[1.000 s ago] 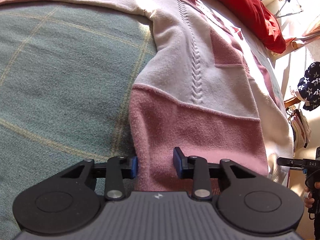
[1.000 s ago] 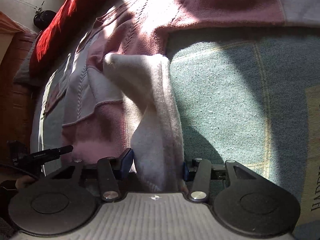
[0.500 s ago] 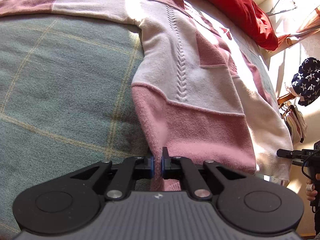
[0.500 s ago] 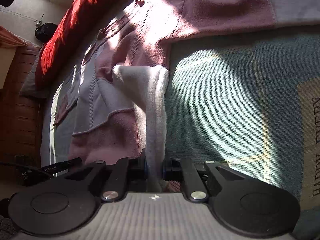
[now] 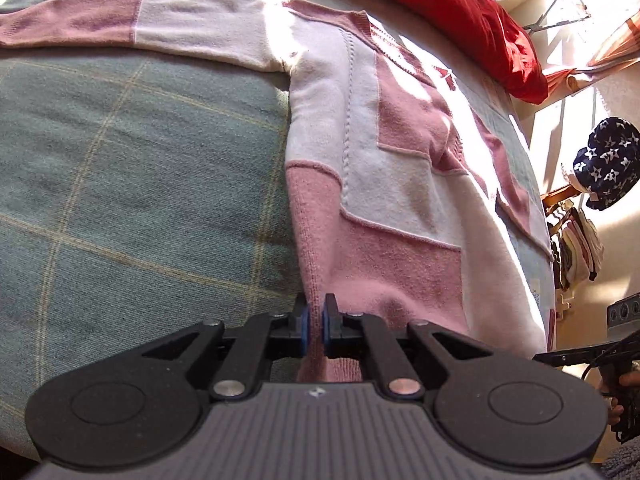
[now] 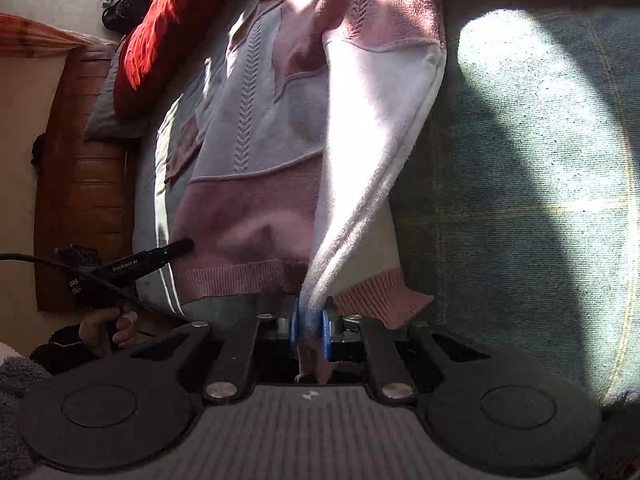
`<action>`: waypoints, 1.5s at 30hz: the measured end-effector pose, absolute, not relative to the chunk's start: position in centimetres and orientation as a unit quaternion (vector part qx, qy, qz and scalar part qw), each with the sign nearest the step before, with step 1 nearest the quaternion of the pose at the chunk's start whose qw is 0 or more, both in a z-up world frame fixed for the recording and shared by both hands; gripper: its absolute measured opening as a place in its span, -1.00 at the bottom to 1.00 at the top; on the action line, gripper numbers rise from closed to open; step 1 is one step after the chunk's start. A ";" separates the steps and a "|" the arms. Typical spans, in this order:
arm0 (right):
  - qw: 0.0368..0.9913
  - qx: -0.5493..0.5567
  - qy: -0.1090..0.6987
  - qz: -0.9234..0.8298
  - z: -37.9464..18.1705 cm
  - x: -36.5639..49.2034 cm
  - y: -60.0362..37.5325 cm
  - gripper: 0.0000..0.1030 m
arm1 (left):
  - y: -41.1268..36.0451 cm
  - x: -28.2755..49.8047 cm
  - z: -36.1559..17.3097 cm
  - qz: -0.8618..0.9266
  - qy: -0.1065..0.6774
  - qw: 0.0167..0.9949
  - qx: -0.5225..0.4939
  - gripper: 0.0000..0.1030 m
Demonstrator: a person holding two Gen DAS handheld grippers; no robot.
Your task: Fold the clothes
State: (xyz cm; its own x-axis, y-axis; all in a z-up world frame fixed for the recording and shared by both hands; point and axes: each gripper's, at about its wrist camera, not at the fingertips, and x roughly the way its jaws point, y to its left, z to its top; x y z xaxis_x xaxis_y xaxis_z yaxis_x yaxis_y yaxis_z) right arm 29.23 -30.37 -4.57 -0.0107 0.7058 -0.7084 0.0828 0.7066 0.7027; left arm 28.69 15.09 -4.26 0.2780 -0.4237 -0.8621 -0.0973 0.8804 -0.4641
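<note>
A pink and white patchwork sweater (image 5: pixel 400 184) lies front up on a green plaid bedspread (image 5: pixel 140 160). One sleeve (image 5: pixel 120 24) stretches out to the far left. My left gripper (image 5: pixel 315 326) is shut on the pink lower corner of the sweater, raised a little off the bed. In the right wrist view the sweater (image 6: pixel 260 120) has its white side edge pulled up into a taut ridge. My right gripper (image 6: pixel 310 328) is shut on that white edge just above the ribbed hem (image 6: pixel 380 292). The other gripper (image 6: pixel 148 260) shows at the left, held by a hand (image 6: pixel 104 328).
A red cushion (image 5: pixel 460 12) lies along the far end of the bed, by a wooden headboard (image 6: pixel 88 184) and a grey pillow (image 6: pixel 108 120). A star-patterned cloth (image 5: pixel 604 160) hangs beyond the bed's right side. Bare bedspread (image 6: pixel 520 160) spreads to the right of the sweater.
Both grippers went from open around the sweater's lower edge to shut on it. Both have risen, and the right one has drawn the white side up taut.
</note>
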 end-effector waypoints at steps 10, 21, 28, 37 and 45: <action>0.643 0.258 0.693 0.198 -6.8 28.4 -29.9 -0.41 | 14.1 26.8 -9.3 -0.112 0.616 0.747 -0.224 0.42; 0.689 0.264 0.653 0.174 -6.0 31.0 -31.9 -0.24 | 14.8 29.1 -4.9 -0.121 0.561 0.790 -0.216 -0.01; 0.714 0.275 0.621 0.172 -5.7 33.5 -32.3 -0.21 | 17.3 38.6 -4.0 -0.119 0.493 0.824 -0.253 0.04; 0.740 0.300 0.579 0.164 -6.2 38.0 -32.7 -0.07 | 17.9 47.0 -10.4 -0.078 0.490 0.808 -0.318 0.04; 0.735 0.291 0.593 0.152 -7.3 38.0 -32.5 -0.07 | 16.6 48.2 -10.1 -0.044 0.494 0.837 -0.232 -0.30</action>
State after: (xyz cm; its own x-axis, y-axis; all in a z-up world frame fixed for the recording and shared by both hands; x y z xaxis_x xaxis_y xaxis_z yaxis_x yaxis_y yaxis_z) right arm 38.01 -32.46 -7.26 0.2506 0.5692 -0.7831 0.1212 0.7841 0.6087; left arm 48.21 16.56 -10.11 0.5084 -0.3030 -0.8060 -0.1549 0.8886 -0.4317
